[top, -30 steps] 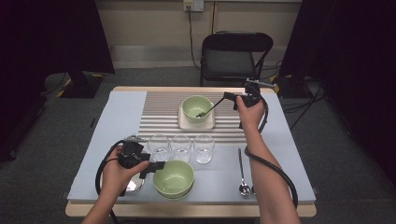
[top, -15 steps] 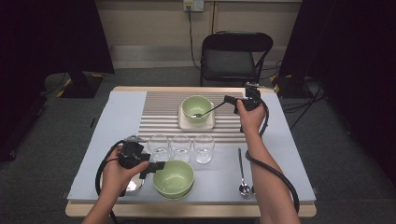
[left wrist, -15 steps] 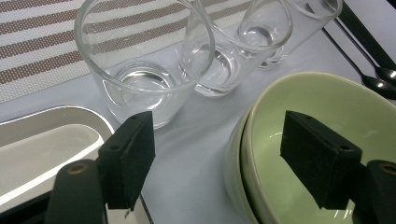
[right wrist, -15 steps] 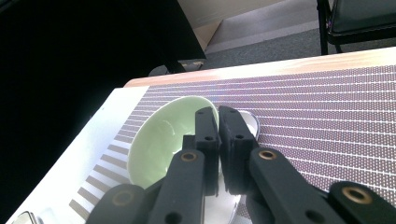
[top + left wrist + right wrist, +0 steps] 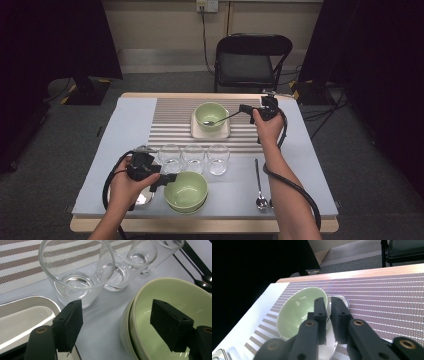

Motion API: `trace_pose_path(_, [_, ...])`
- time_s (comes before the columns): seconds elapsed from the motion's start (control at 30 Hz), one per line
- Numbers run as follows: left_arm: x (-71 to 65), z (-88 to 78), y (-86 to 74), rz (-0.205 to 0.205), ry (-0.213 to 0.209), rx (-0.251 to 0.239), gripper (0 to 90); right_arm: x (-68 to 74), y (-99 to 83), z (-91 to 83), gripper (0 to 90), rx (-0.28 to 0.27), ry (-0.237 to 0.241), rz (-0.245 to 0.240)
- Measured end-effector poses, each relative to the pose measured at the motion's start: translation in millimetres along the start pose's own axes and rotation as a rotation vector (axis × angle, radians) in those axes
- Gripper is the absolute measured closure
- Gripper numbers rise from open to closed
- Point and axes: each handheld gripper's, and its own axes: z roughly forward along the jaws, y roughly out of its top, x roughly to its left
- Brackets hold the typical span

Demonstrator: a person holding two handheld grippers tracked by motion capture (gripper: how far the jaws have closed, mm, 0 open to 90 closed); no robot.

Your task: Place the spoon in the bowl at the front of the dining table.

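Over the far bowl, right tongs have just been opening around a spoon.

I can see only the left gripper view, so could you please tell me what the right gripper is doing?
Observer: The right gripper is over the far side of the table, at the handle end of a spoon whose tip lies in the far green bowl.
Operator: Thank you. Is it gripping that spoon?
Observer: Its jaws have just been opening and stand narrowly apart. I cannot tell whether the pads press on the handle.
Operator: What does that bowl stand on?
Observer: It stands on a white square plate, which lies on the striped mat.
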Motion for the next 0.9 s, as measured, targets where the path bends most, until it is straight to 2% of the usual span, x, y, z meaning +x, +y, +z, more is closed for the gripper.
trace_pose_path(0.17, [0.1,-0.9,0.6,0.005,0.004,-0.002,26.3,1.1,-0.7,0.1,75.3,0.018,-0.013,-0.027])
trace_pose_path(0.4, [-0.3,-0.4,0.6,0.002,0.001,-0.001,26.4,5.2,-1.2,0.9,62.7,0.064,-0.060,-0.114])
trace_pose_path(0.67, [-1.3,-0.5,1.5,0.005,-0.001,-0.005,26.4,5.3,-1.5,-0.8,57.9,0.075,-0.070,-0.142])
trace_pose_path(0.77, [-1.0,-0.1,1.0,0.003,0.000,-0.002,26.4,5.2,-2.5,-2.5,53.2,0.086,-0.083,-0.170])
trace_pose_path(0.9, [-1.2,-0.4,1.2,0.000,0.000,-0.005,26.4,4.0,-5.6,-3.5,53.0,0.091,-0.084,-0.181])
